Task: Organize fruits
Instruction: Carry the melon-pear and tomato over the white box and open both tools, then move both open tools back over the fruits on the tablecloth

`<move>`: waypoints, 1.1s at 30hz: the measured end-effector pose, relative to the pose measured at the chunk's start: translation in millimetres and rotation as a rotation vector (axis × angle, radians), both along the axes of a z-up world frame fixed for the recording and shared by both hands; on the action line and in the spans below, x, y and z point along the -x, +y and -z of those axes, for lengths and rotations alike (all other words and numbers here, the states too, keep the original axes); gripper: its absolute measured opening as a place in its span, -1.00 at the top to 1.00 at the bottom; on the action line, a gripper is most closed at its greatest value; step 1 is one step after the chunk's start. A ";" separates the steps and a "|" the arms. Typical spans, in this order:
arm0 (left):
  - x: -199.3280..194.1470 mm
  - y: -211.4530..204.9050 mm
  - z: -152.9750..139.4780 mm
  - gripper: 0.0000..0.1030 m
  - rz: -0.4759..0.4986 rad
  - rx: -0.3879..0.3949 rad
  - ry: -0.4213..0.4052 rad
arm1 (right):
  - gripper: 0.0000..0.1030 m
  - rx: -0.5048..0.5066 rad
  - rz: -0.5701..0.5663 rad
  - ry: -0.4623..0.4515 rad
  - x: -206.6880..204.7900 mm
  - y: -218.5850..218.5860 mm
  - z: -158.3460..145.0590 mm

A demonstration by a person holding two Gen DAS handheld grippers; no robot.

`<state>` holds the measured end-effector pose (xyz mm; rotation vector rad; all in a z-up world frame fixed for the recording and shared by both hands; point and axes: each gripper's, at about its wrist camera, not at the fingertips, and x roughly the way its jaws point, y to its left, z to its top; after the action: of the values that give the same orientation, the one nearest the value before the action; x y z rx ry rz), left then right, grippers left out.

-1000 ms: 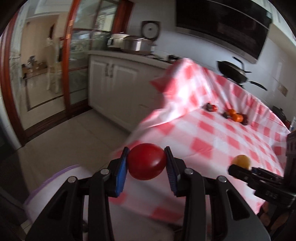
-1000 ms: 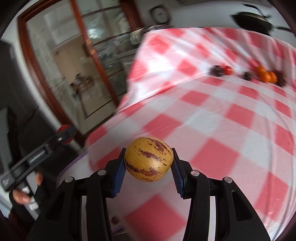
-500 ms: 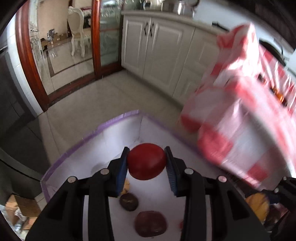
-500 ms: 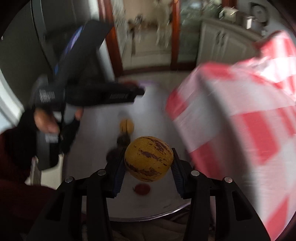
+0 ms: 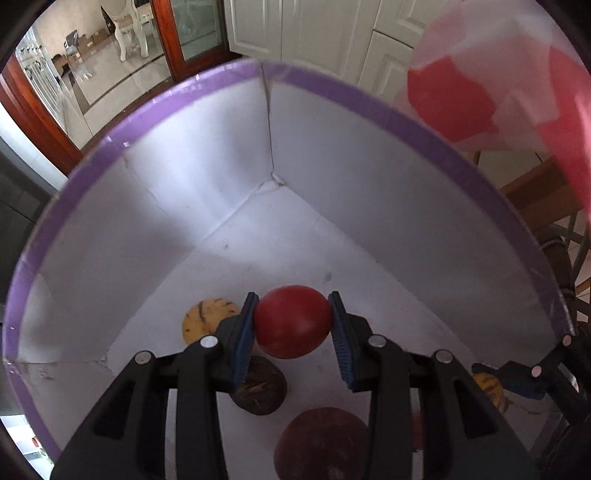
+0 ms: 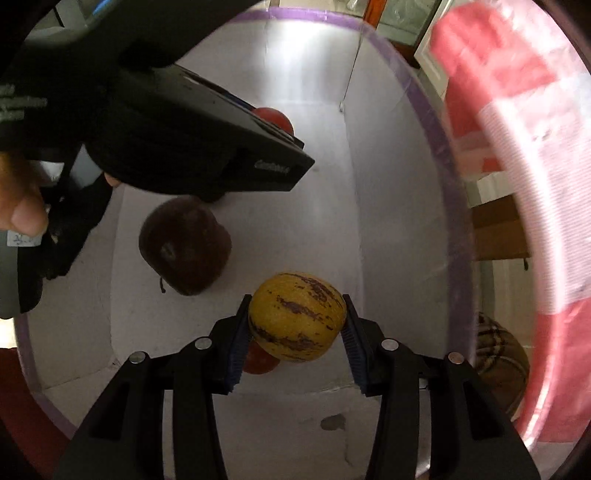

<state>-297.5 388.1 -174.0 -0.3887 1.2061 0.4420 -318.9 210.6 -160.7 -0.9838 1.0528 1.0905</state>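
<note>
My left gripper [image 5: 292, 325] is shut on a round red fruit [image 5: 291, 320] and points down into a white box with a purple rim [image 5: 207, 85]. My right gripper [image 6: 295, 325] is shut on a yellow fruit with purple stripes [image 6: 297, 315] and hangs inside the same box [image 6: 439, 147]. On the box floor lie another striped yellow fruit [image 5: 207, 318], a small dark brown fruit [image 5: 260, 391] and a large dark red apple [image 6: 184, 245]. A small red fruit [image 6: 260, 360] peeks out under the right gripper. The left gripper's black body [image 6: 166, 125] fills the upper left of the right wrist view.
The red and white checked tablecloth [image 6: 524, 184] hangs beside the box on the right. A wooden chair [image 5: 539, 206] stands under it. White cabinets [image 5: 306, 33] and a glass door with a wooden frame [image 5: 173, 37] lie beyond the box. A hand [image 6: 18, 206] holds the left gripper.
Both grippers have swung off the checked table and tilted down into the purple-rimmed box, each still holding its fruit. The box now fills both views.
</note>
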 end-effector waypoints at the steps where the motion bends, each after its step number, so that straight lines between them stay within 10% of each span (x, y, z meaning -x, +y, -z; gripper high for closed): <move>1: 0.4 -0.2 2.4 0.25 0.001 0.000 0.003 | 0.12 0.004 0.002 0.000 0.0 -0.2 1.4; 10: 4.5 -3.7 12.1 0.18 0.001 -0.013 0.023 | 0.09 0.017 0.018 0.011 3.3 2.5 8.8; 19: 11.0 -6.4 -21.1 -0.46 -0.016 -0.075 -0.025 | -0.23 -0.143 0.010 0.008 -6.6 -6.0 -27.8; 28: 41.2 -0.6 -179.9 -0.89 -0.195 -0.339 -0.425 | -0.39 -0.549 -0.016 0.023 -10.8 -56.1 -150.6; 33: 4.9 -53.8 -263.9 -0.97 -0.115 -0.387 -0.645 | -0.69 -0.814 0.120 -0.164 -41.3 -133.7 -225.4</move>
<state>-302.4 334.3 89.9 -0.2360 0.4588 0.5804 -277.6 76.9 64.7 -0.3367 0.4428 1.1669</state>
